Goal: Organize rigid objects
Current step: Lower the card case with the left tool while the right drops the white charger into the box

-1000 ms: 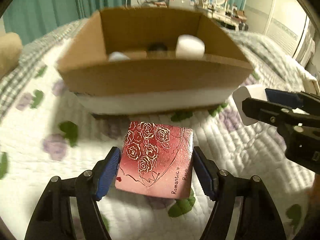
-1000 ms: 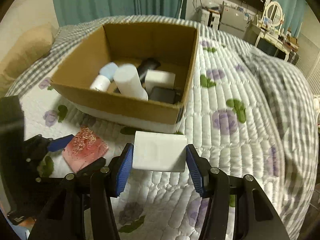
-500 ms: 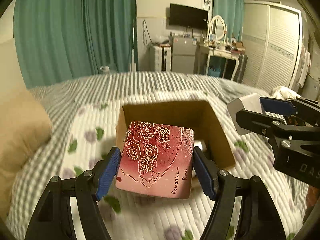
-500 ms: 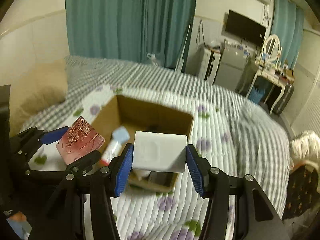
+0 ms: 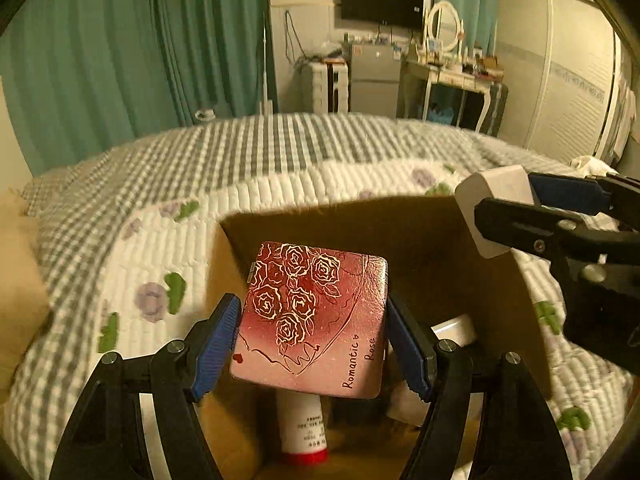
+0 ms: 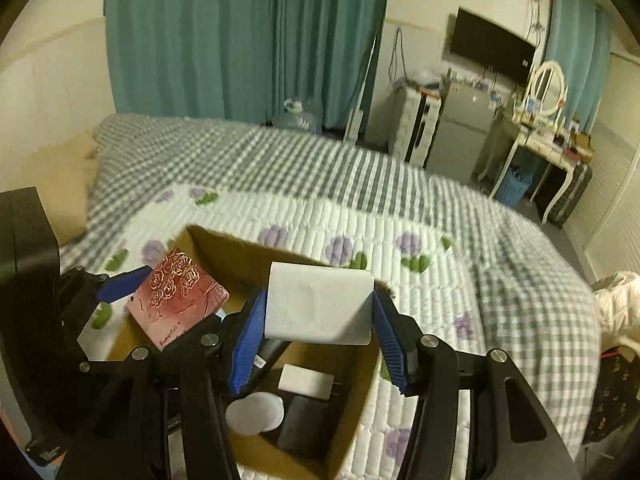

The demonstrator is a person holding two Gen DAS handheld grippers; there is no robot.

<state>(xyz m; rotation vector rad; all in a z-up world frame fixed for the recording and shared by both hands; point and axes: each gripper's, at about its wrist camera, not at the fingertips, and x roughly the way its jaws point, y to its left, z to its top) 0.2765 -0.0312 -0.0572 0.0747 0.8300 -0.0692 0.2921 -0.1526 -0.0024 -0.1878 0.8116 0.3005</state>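
step: drop-off over box (image 6: pixel 352 420) | left fingers (image 5: pixel 218 332) pinch tin (image 5: pixel 312 320), right fingers (image 6: pixel 250 344) pinch block (image 6: pixel 318 306) | next: lower, release inside

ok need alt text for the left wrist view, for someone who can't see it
The left tongs grip a red rose-patterned tin above an open cardboard box on a quilted bed. At right, the right tongs hold a white block over the box.
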